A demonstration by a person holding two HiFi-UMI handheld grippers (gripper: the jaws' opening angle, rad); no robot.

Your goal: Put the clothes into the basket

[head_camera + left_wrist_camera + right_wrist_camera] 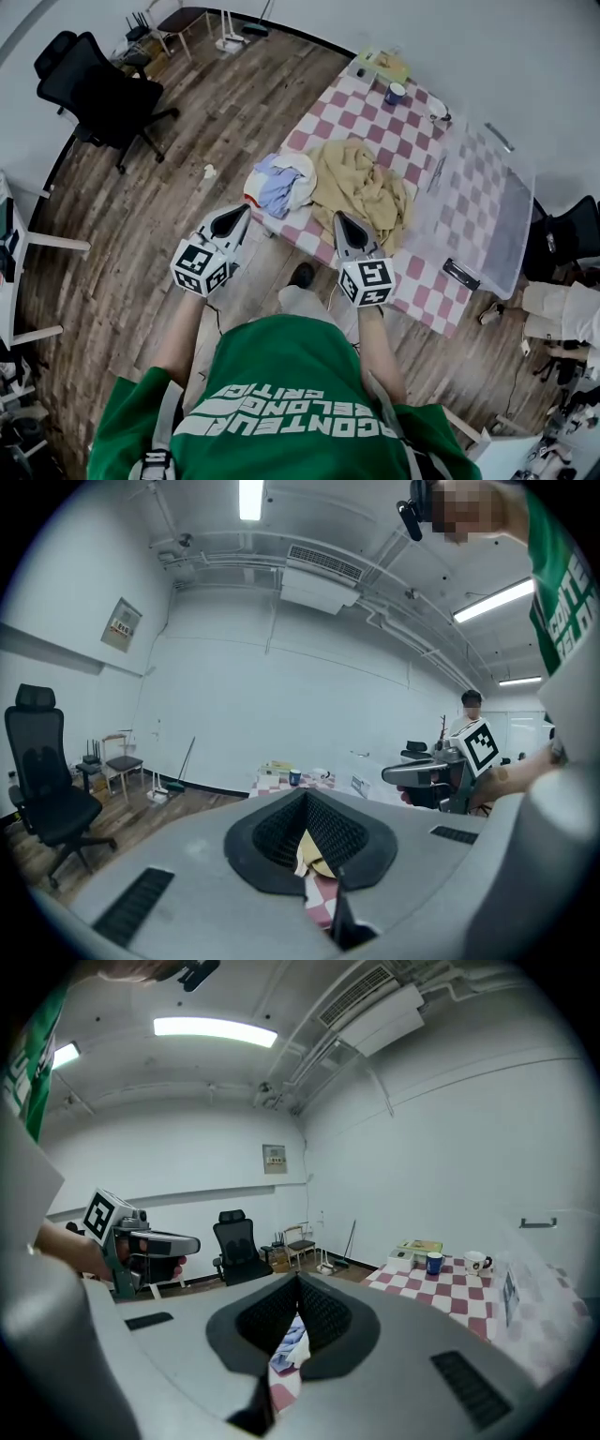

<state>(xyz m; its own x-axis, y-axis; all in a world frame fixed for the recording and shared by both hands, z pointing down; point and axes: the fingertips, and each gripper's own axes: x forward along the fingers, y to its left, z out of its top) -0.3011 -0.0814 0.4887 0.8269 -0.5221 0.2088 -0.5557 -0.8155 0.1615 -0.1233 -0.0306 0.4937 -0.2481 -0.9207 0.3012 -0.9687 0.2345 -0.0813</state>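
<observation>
A tan garment (pixel 361 183) lies crumpled on the checkered table (pixel 361 108), with a blue and white bundle of clothes (pixel 281 183) beside it at the table's near-left corner. A clear plastic basket (pixel 511 234) stands on the table's right half. My left gripper (pixel 240 212) hovers just short of the bundle, shut and empty. My right gripper (pixel 339 218) hangs over the table's near edge by the tan garment, also shut and empty. In the left gripper view the jaws (pixel 305 794) meet above a sliver of tan cloth (pixel 314 855). In the right gripper view the bundle (pixel 289 1349) shows under the jaws (pixel 298 1279).
A blue mug (pixel 395 93), a white mug (pixel 436 114) and a stack of books (pixel 380 64) sit at the table's far end. A black device (pixel 461 274) lies near the basket's front. A black office chair (pixel 103 89) stands far left. Another person (pixel 562 314) sits at right.
</observation>
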